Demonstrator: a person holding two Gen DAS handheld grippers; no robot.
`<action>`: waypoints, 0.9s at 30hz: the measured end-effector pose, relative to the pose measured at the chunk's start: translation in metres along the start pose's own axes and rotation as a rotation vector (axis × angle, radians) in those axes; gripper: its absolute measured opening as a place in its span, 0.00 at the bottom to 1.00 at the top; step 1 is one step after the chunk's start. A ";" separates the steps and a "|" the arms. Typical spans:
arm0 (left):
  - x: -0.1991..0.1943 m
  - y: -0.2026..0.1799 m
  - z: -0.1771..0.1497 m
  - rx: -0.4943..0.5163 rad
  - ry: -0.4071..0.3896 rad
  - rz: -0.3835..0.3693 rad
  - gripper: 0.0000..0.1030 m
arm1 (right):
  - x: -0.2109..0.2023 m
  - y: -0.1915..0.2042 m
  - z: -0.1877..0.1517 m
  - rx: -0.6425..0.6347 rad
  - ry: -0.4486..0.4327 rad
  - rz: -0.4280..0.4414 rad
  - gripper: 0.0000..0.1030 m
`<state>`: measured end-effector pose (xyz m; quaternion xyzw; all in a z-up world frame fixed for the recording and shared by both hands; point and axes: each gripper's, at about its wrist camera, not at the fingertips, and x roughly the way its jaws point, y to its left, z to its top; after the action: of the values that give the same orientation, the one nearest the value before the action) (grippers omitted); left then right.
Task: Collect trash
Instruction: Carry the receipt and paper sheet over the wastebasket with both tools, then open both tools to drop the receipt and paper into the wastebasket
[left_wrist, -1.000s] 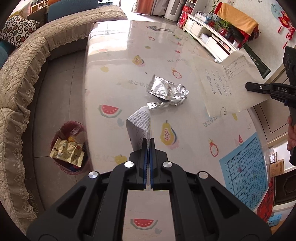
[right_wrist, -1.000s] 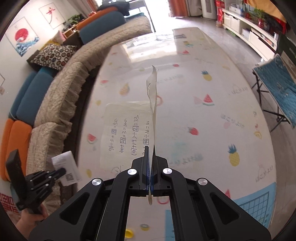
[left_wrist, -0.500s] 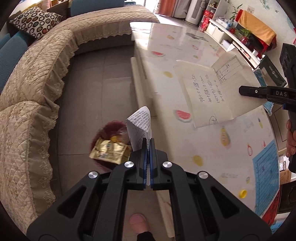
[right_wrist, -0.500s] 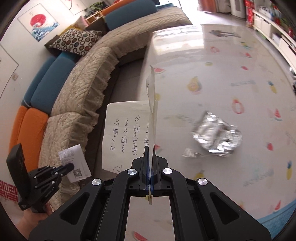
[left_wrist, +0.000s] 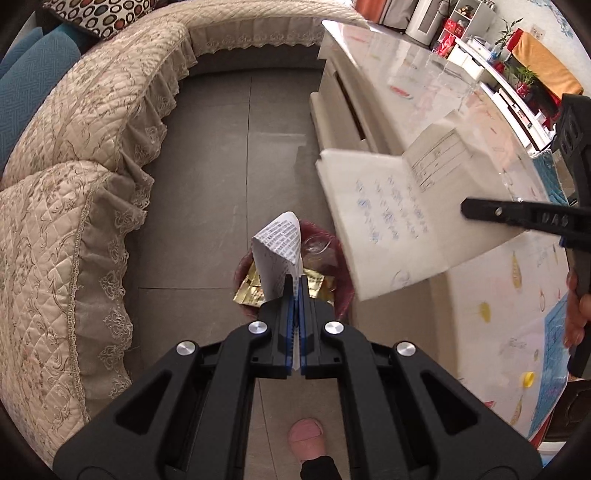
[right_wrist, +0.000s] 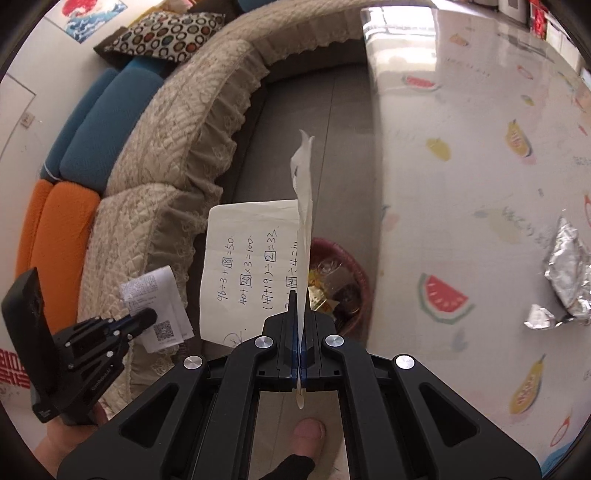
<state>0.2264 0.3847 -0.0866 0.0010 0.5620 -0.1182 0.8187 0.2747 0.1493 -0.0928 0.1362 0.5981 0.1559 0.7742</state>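
Left wrist view: left gripper (left_wrist: 295, 284) clamped tight on printed receipt (left_wrist: 279, 251), held above red trash bin (left_wrist: 341, 291) on grey floor – gold wrapper (left_wrist: 249, 290) inside bin. Right gripper (left_wrist: 466, 207) at frame's right pinches worksheet (left_wrist: 388, 218) beside table edge (left_wrist: 354, 92).

Right wrist view: right gripper (right_wrist: 300, 295) closed on worksheet (right_wrist: 240, 266), bin (right_wrist: 354, 273) just beyond – crumpled foil (right_wrist: 567, 273) on table. Left gripper (right_wrist: 149, 315) grips receipt (right_wrist: 155, 291) near sofa (right_wrist: 177, 147).

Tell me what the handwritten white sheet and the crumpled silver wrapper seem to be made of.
Handwritten white sheet: thin matte paper, probably; it is folded, creased, and takes ink. Crumpled silver wrapper: metallic foil or foil-coated film, likely; sharp shiny creases reflect light. Which one I cannot tell.
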 end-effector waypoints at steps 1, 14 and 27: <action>0.005 0.004 0.000 0.000 0.005 -0.003 0.00 | 0.011 0.005 0.000 0.000 0.012 -0.020 0.01; 0.048 0.024 0.002 -0.009 0.058 -0.030 0.00 | 0.112 0.029 -0.010 -0.040 0.174 -0.227 0.01; 0.083 0.029 -0.003 0.009 0.102 -0.032 0.00 | 0.195 0.018 -0.031 -0.034 0.262 -0.319 0.47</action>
<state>0.2575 0.3968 -0.1677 0.0019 0.6025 -0.1335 0.7869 0.2892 0.2453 -0.2659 0.0053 0.7049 0.0580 0.7069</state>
